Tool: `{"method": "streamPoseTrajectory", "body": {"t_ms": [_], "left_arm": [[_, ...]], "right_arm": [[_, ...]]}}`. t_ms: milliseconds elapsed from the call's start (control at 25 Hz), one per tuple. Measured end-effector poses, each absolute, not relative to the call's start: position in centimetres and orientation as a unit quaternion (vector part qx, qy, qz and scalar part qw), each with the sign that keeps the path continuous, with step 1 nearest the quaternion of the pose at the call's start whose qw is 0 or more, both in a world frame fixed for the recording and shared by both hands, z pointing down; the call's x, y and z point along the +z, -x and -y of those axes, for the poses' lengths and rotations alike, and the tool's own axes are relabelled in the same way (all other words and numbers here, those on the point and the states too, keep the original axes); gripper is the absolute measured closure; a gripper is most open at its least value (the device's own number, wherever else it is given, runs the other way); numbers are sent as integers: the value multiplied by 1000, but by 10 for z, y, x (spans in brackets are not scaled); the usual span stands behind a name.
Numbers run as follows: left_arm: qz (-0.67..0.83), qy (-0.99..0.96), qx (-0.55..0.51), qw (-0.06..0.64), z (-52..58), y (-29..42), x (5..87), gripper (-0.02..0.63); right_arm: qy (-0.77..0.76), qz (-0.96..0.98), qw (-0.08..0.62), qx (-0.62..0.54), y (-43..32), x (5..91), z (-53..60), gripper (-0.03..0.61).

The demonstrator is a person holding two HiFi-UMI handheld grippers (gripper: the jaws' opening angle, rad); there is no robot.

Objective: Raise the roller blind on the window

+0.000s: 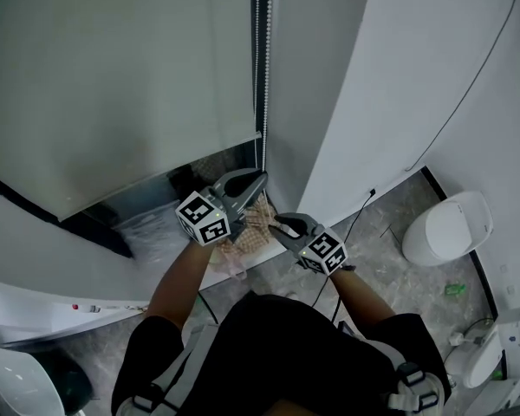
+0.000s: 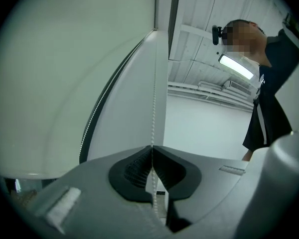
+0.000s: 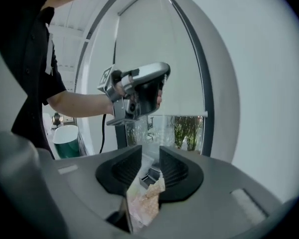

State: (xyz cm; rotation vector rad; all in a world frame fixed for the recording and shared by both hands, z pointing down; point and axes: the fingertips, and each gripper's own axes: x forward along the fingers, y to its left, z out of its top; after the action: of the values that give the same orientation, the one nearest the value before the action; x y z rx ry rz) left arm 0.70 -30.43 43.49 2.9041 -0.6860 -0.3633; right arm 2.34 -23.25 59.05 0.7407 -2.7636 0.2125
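Observation:
The pale roller blind (image 1: 113,85) covers most of the window, and its bottom bar (image 3: 164,114) hangs just above a strip of bare glass. A white bead chain (image 1: 260,59) runs down along the dark frame at the blind's right edge. My left gripper (image 1: 256,180) is shut on this chain near the blind's lower corner. In the left gripper view the bead chain (image 2: 153,93) drops straight into the closed pads of the left gripper (image 2: 152,151). My right gripper (image 1: 279,224) sits just below and to the right of it, open. Its pads (image 3: 175,166) grip nothing.
A beige checked cloth (image 1: 247,232) lies on the sill under both grippers. A white rounded bin (image 1: 446,228) stands on the grey floor at the right, and a dark bin (image 1: 26,384) at the bottom left. A thin cable (image 1: 468,94) runs down the white wall.

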Motion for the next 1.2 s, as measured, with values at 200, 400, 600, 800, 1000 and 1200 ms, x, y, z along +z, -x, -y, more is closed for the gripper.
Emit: {"method": "streamPoseTrajectory", "body": {"t_ms": [200, 400, 600, 800, 1000, 1200], "left_arm": [[227, -961, -134, 81, 302, -4, 434, 603], [234, -959, -138, 81, 299, -2, 434, 603], [241, -959, -130, 75, 299, 0, 434, 601], [241, -958, -135, 76, 292, 2, 433, 601], [242, -959, -129, 70, 291, 3, 432, 601], [245, -958, -131, 69, 293, 9, 434, 601]], "right_arm": [[-277, 959, 53, -9, -32, 491, 251, 454], [-299, 950, -69, -51, -31, 374, 276, 466], [-292, 946, -128, -61, -16, 301, 297, 482], [-293, 942, -151, -69, -2, 256, 310, 482], [-284, 943, -159, -63, 10, 239, 317, 514], [-276, 945, -163, -71, 15, 239, 317, 554]]}}
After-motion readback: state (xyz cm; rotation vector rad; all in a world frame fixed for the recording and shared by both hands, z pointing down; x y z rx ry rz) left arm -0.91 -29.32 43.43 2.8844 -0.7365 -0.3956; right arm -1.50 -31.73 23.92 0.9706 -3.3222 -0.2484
